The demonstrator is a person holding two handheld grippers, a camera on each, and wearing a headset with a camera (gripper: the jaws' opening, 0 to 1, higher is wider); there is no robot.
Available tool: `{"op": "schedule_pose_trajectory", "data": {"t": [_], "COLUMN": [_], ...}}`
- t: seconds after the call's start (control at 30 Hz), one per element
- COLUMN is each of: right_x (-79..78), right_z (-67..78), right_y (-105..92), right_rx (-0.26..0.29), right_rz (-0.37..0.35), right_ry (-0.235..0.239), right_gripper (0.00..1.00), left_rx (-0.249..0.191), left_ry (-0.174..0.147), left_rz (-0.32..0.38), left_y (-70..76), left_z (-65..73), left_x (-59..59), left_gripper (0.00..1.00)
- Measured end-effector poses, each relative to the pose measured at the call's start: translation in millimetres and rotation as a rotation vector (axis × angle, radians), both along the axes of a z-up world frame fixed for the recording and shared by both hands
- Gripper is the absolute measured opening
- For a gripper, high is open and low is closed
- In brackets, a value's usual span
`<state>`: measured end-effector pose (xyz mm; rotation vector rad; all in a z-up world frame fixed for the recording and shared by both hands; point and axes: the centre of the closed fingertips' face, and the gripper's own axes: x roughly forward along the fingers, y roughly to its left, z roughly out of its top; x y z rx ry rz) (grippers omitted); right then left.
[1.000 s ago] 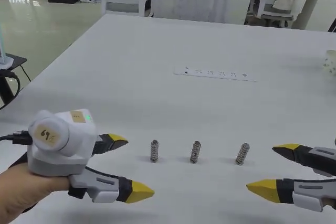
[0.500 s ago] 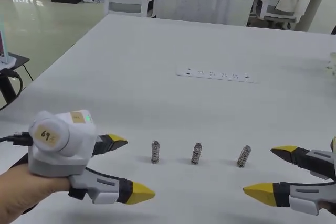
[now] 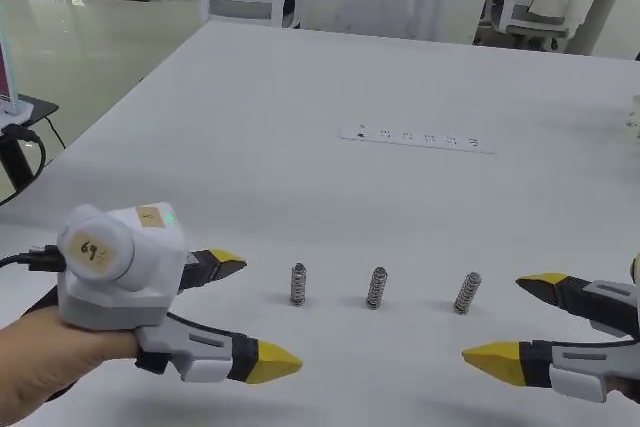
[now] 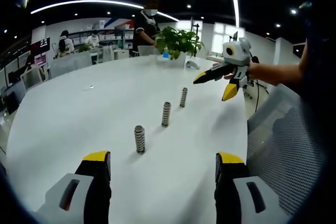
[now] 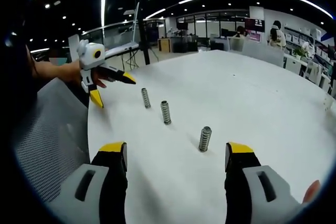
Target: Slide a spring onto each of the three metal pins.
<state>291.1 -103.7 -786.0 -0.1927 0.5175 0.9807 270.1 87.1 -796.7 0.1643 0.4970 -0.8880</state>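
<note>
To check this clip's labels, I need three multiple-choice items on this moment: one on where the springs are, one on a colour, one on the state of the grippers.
1. Where are the springs?
A. Upright in a row on the table, between the left gripper and the right gripper.
B. Piled in a bowl.
C. In a tray at the edge.

2. What colour are the grippers' fingertips?
A. Red.
B. Yellow.
C. Green.

3. How do the two grippers stand?
A. Both shut.
B. Left shut on a spring.
C. Both open, holding nothing.

Answers:
1 A: the head view shows the row standing between the two grippers.
2 B: all four tips are yellow.
3 C: each gripper view shows its jaws wide apart with nothing between them.
</note>
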Motion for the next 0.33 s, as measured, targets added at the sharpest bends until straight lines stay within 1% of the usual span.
{"op": "schedule_pose_trajectory", "data": {"t": [0.33], "right_x": [-0.8], "right_z": [-1.6], "right_y": [-0.3], "right_rx": [-0.004], "right_rz": [-0.005], "right_ry": [0.003], "right_gripper": [0.76], "left_rx": [-0.010], "left_ry": [-0.001], "left_rz": [0.001], "left_y": [-1.2], "left_z": [0.4], "left_x": [0.0], "left_gripper": [0.80]}}
